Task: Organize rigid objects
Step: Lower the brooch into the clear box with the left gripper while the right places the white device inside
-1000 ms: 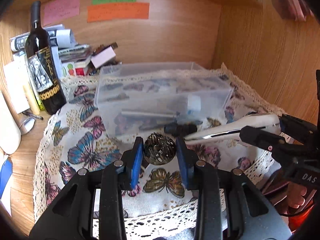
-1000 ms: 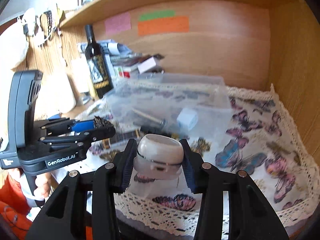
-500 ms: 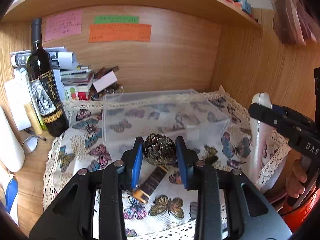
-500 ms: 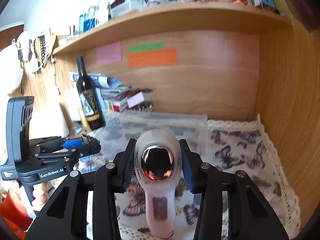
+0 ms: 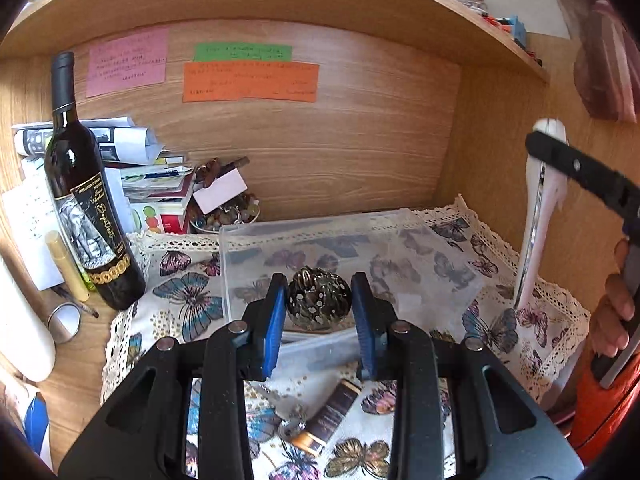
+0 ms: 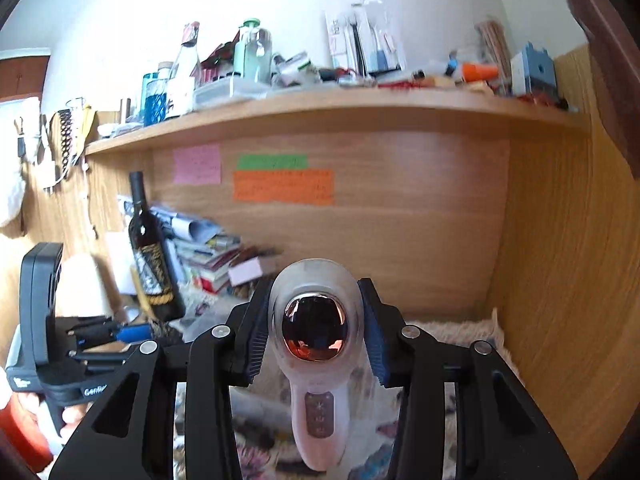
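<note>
Left wrist view, far left: we see a white rounded object (image 5: 18, 320) cut off by the frame edge, can't identify it. Next a dark wine bottle (image 5: 86, 208) upright on the wooden counter (image 5: 76, 396), its base at the edge of the butterfly cloth (image 5: 180, 300); a paper stack (image 5: 132, 168) piled behind it, partly hidden. On the back wall a pink note (image 5: 126, 62), green note (image 5: 242, 52) and orange note (image 5: 250, 82); writing too small to read.

Centre: left claw (image 5: 319, 312) closed on a dark gold-speckled ornament ball (image 5: 319, 298), blue pads touching both sides. It is held up in front of the clear plastic box (image 5: 320, 240) on the cloth; we cannot tell if it is over the box opening or just before it. The box contents are hard to make out through the wall. Below the claw a brown tube (image 5: 328, 420) lies on the cloth, partly hidden by the claw frame.

Right: a white handheld device (image 5: 538, 216) hangs upright, clamped near its top by the right claw, which is mostly cut off here.

Right wrist view: the left claw shows at far left, blurred. The right claw (image 6: 316, 336) grips the device head (image 6: 314, 328), pads on both sides, copper-coloured lens facing the camera, the handle pointing down, well above the cloth. Its lower end is blurred. The shelf (image 6: 320, 108) above carries clutter we can't sort out.
</note>
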The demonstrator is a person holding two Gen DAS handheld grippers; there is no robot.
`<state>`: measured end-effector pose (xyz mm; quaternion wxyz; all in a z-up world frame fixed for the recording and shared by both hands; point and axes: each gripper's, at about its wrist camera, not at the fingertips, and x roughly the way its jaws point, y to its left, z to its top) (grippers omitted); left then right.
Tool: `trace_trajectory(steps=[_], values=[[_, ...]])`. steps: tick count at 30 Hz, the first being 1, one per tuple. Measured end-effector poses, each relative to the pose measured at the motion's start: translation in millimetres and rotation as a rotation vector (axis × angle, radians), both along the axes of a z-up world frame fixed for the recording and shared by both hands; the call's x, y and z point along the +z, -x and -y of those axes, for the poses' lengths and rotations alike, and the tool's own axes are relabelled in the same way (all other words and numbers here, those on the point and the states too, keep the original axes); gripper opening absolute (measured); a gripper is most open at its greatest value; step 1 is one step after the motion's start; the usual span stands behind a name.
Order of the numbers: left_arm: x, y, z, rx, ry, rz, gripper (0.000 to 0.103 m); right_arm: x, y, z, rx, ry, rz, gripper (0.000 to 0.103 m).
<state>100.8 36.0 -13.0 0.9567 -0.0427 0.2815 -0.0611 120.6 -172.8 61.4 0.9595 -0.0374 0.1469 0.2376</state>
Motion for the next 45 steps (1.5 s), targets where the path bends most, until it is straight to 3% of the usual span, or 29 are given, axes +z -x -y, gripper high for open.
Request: trace_trajectory(steps=[8, 21, 34, 45], values=[[-4, -31, -7, -0.011, -0.002, -0.044, 0.032, -10, -39, -18, -0.014, 0.071, -0.017, 0.039], [-56, -79, -4, -0.033, 0.006, -0.221, 0.032, -64, -93, -41, -0.031, 0.196, -0.214, 0.039], [-60, -82, 3, -0.018, -0.046, -0.211, 0.033, -94, -109, -66, 0.027, 0.254, -0.331, 0.039], [-45, -70, -1, 0.003, -0.022, -0.174, 0.054, -101, -97, -78, 0.07, 0.289, -0.34, 0.043]])
